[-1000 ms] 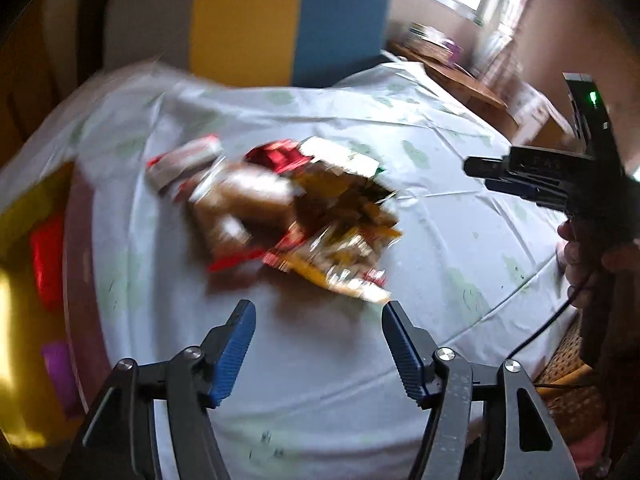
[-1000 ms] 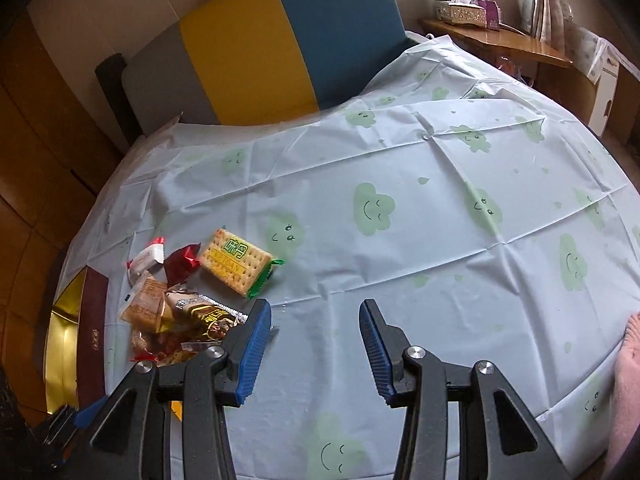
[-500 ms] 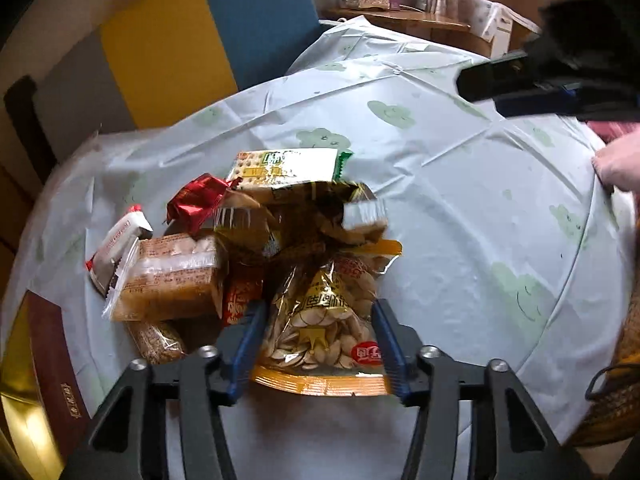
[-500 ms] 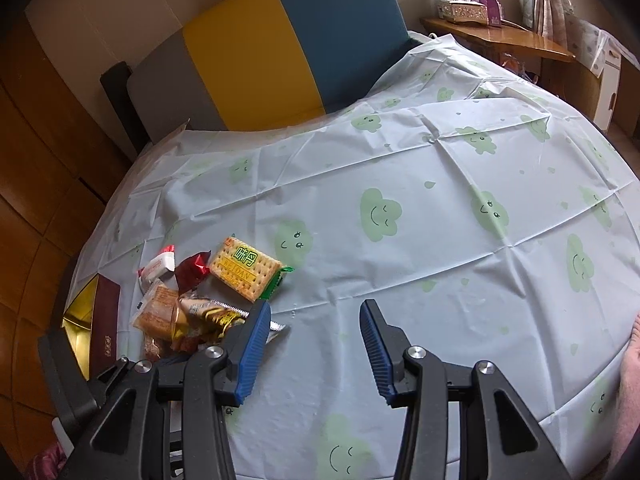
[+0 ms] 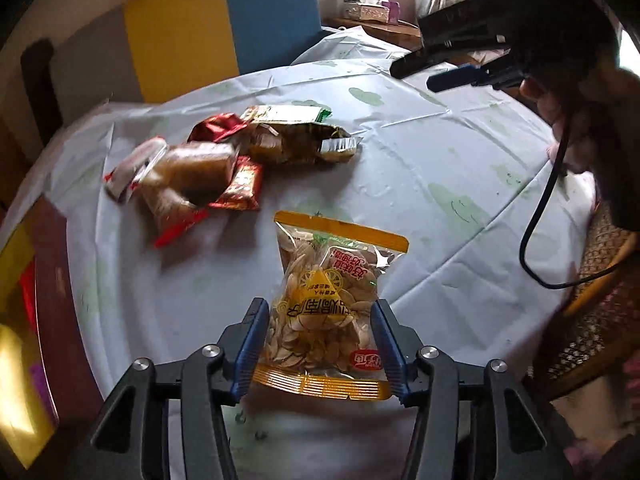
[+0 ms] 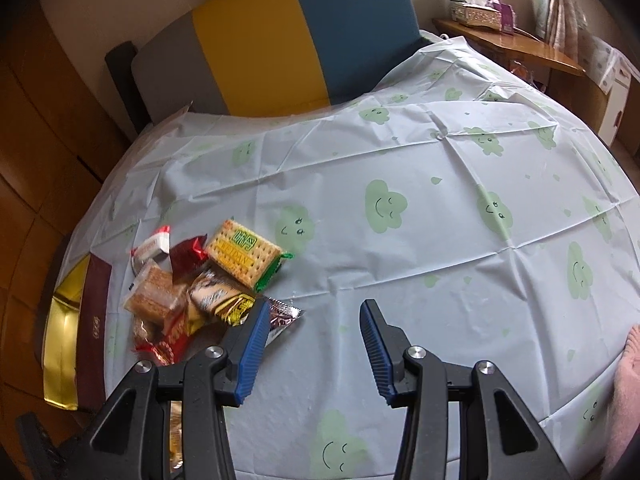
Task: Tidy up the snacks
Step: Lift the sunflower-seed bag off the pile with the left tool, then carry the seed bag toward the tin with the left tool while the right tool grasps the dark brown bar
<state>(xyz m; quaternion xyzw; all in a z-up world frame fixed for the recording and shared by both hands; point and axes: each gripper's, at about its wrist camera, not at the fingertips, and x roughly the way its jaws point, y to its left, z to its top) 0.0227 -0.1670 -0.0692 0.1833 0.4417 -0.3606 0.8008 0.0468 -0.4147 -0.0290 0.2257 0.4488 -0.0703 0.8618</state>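
Note:
My left gripper [image 5: 318, 322] is shut on a clear and orange bag of seeds [image 5: 330, 300] and holds it above the table, apart from the pile. The snack pile [image 5: 224, 160] lies further back on the left: a brown cake pack, red wrappers, a foil bag. In the right wrist view the pile [image 6: 200, 284] sits left of my right gripper [image 6: 310, 320], with a yellow cracker pack [image 6: 244, 254] on its far side. The right gripper is open and empty above the cloth; it also shows at the top right of the left wrist view [image 5: 460, 76].
A round table under a pale cloth with green clouds [image 6: 420, 200]. A maroon and gold box [image 6: 76, 340] lies at the table's left edge. A yellow and blue chair back [image 6: 280, 36] stands behind. A wicker chair [image 5: 592, 300] is on the right.
My left gripper has closed on the seed bag and lifted it back out of the pile. The right gripper has barely moved.

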